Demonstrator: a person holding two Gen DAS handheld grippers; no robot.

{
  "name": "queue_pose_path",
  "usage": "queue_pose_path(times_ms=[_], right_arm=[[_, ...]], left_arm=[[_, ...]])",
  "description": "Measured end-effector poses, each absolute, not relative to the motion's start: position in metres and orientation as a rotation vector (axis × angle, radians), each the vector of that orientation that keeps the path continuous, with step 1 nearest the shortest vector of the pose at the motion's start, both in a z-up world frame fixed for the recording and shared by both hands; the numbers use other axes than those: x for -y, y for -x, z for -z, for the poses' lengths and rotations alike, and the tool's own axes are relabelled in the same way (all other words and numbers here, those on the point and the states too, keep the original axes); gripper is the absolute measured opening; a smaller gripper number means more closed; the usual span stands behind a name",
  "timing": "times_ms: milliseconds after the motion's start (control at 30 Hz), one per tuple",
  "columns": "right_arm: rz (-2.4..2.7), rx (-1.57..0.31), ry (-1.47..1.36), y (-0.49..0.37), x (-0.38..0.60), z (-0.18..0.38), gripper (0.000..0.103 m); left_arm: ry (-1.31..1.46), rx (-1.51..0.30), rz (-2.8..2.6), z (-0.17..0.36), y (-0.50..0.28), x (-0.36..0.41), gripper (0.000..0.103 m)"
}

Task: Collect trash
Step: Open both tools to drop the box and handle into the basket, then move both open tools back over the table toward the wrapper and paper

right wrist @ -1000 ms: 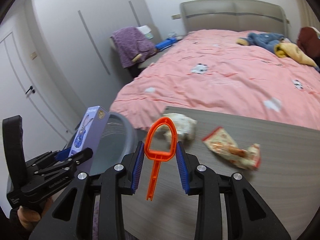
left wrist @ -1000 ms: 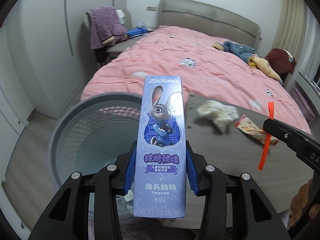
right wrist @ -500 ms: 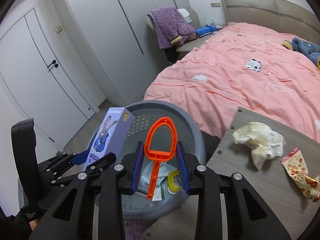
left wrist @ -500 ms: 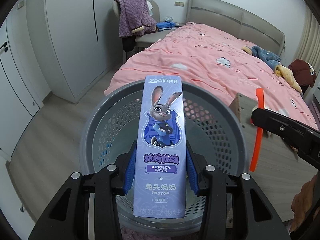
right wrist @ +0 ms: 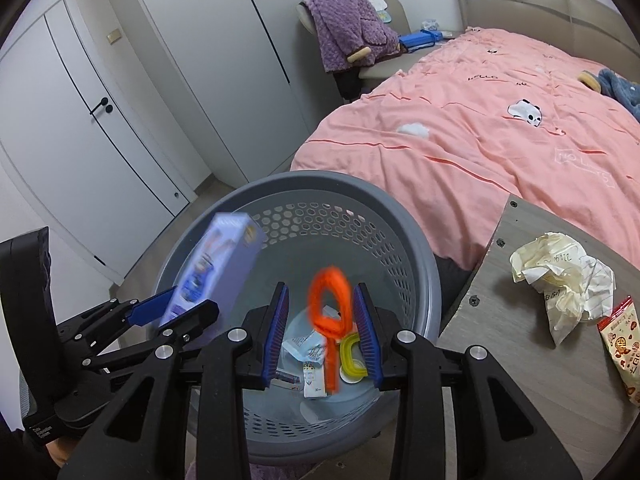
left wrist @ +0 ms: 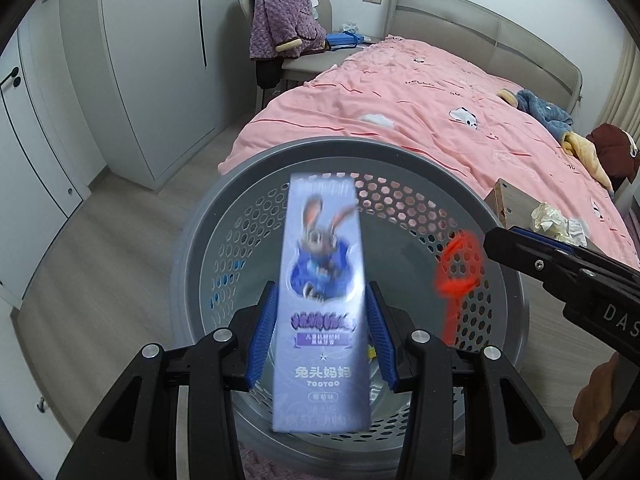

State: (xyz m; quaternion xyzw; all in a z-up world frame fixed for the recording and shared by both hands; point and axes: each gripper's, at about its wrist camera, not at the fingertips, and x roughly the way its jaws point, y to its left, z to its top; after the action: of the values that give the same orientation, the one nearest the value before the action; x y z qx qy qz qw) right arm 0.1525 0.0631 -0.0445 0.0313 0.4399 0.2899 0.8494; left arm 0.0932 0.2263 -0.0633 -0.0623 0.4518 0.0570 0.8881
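Both grippers hang over the grey basket (right wrist: 404, 220). The left gripper (left wrist: 322, 334) is released, the box (left wrist: 322, 300) blurred between its spread pads. The right gripper (right wrist: 322, 330) is released too, the orange tool (right wrist: 330, 320) blurred between them. Crumpled paper (right wrist: 560, 276) lies at the desk's (right wrist: 500, 360) near corner.

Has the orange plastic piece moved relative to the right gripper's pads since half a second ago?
Yes. The orange plastic piece is blurred and sits lower between the right gripper's pads, dropping toward the grey basket.
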Motion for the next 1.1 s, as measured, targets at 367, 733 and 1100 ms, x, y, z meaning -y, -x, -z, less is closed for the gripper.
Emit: queue_pose_path(times_ms=[367, 733, 1100], right_arm=[[-0.592, -0.895, -0.047, -0.144, -0.061, 0.039, 0.043], [-0.59, -0.875, -0.044, -0.134, -0.056, 0.032, 0.052], [-0.58, -0.848, -0.052, -0.123, -0.048, 0.024, 0.058]], left_arm=[[0.137, -0.92, -0.155, 0.058, -0.085, -0.232, 0.054], [0.134, -0.903, -0.178, 0.05, -0.073, -0.232, 0.06], [0.124, -0.878, -0.198, 0.04, -0.062, -0.228, 0.066]])
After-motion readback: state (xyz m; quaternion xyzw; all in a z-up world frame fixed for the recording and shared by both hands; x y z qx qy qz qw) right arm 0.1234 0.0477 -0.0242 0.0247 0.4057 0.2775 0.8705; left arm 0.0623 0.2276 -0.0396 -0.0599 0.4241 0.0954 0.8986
